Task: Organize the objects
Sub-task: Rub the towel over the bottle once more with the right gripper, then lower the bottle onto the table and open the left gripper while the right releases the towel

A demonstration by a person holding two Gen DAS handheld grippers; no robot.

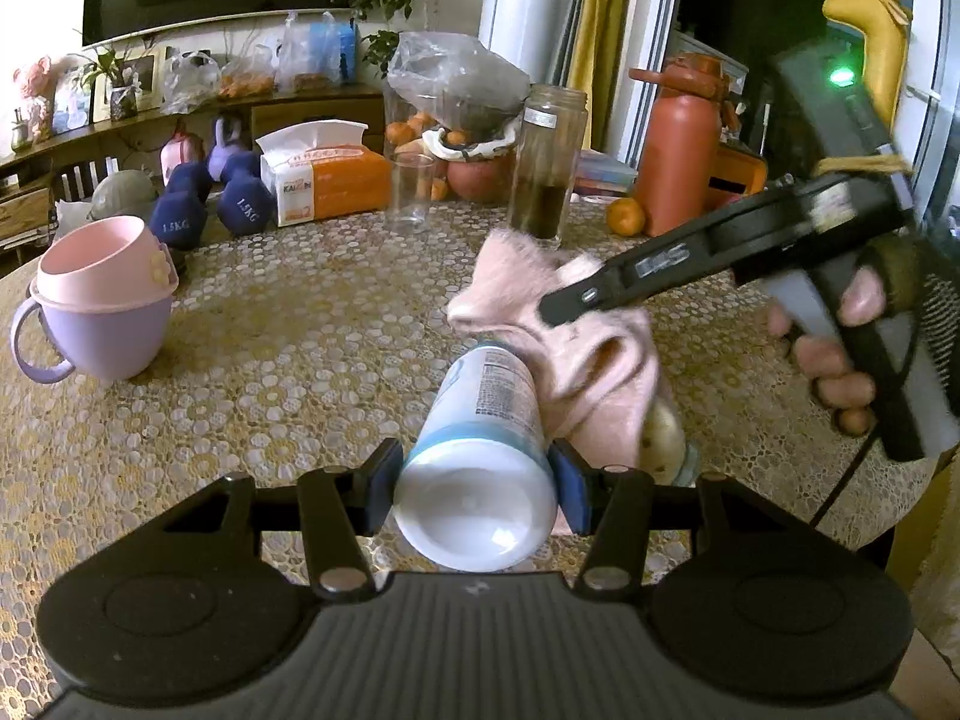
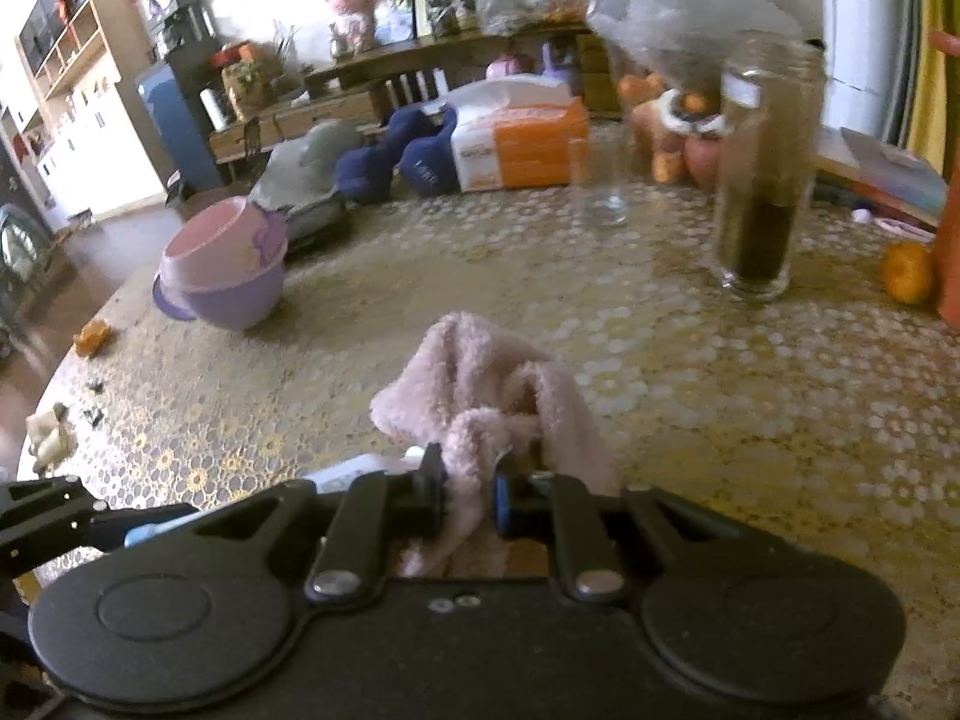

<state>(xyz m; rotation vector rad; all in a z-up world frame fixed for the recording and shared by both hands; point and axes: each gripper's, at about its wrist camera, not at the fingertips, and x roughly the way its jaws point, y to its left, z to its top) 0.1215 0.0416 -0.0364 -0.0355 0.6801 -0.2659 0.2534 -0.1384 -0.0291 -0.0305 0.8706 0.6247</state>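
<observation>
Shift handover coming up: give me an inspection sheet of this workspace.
Surface: round table under a lace-patterned cover.
Job's things: white bottle lying tilted; pink fluffy cloth draped beside it.
Clutter: stacked pink and purple cups, blue dumbbells, tissue pack, empty glass, jar, orange flask, tangerine.
Grippers: left claw shut on the bottle; right claw shut on the cloth.
Cables: nothing seen.
Surroundings: sideboard with plants, yellow curtain.

Left wrist view close behind its tool (image 1: pixel 477 483), angled down across the tabletop (image 1: pixel 288 324), right wrist view likewise, both sharing the pink cloth (image 2: pixel 492 396), stacked cups (image 1: pixel 102 312), tall jar (image 2: pixel 762 180)
</observation>
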